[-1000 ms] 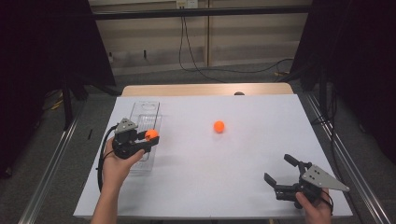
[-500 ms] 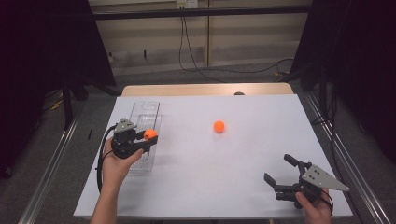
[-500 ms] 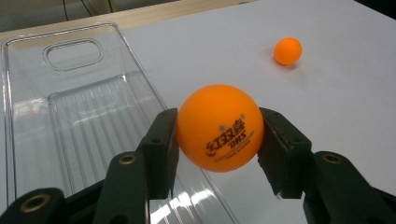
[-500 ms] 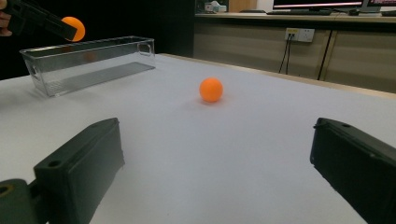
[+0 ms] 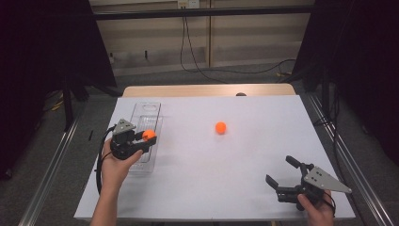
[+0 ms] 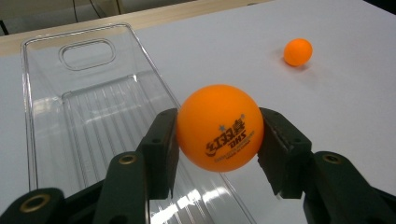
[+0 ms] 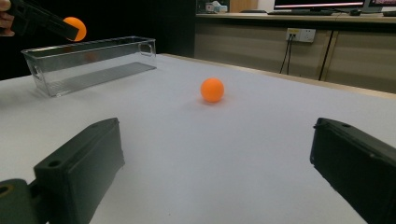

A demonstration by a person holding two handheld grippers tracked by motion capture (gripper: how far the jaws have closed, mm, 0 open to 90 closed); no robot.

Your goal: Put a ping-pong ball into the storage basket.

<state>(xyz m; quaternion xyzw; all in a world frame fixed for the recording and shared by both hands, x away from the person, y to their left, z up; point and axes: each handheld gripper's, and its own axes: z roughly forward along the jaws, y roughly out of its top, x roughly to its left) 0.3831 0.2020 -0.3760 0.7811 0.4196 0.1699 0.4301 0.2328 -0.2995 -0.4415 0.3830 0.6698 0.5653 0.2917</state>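
Note:
My left gripper [image 5: 147, 140] is shut on an orange ping-pong ball [image 6: 219, 127], its black pads pressing both sides. It holds the ball [image 5: 149, 135] above the right wall of a clear plastic bin [image 5: 147, 113] at the table's left. In the right gripper view the held ball [image 7: 74, 28] hangs over the bin [image 7: 84, 65]. A second orange ball [image 5: 220, 127] lies loose on the white tabletop near the middle, also in the ball [image 6: 298, 51] and ball [image 7: 212, 89] positions of the gripper views. My right gripper [image 5: 282, 172] rests at the front right, open, with nothing between its jaws.
The white table [image 5: 244, 155] ends in a wooden strip at the back and metal rails at both sides. The clear bin [image 6: 70, 112] has a handle cutout at its far end and holds nothing. Cables lie on the floor beyond the table.

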